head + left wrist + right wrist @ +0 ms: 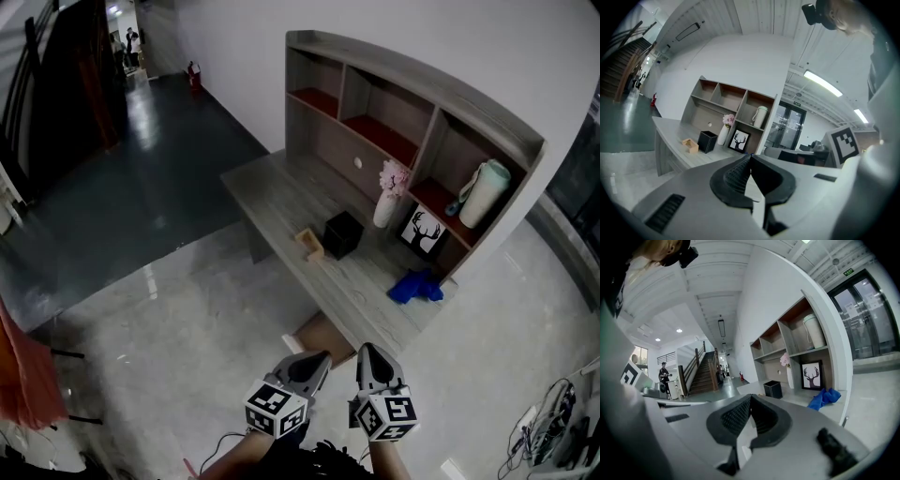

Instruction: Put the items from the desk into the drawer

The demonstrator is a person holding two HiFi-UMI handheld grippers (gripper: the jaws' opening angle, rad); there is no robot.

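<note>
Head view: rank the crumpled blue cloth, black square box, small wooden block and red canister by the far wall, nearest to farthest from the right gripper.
1. Crumpled blue cloth, near end of the desk, ahead of the right gripper.
2. Black square box and small wooden block, side by side mid-desk: too close to call.
3. Red canister, on the dark floor, well beyond the desk.

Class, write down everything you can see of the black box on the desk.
The black box is a small, matt, cube-like container with straight sides. Its top looks open, though that is hard to confirm. It stands upright near the middle of the grey wood-grain desk, close beside a tan block and in front of a white vase. Only the desk visibly touches it.
</note>
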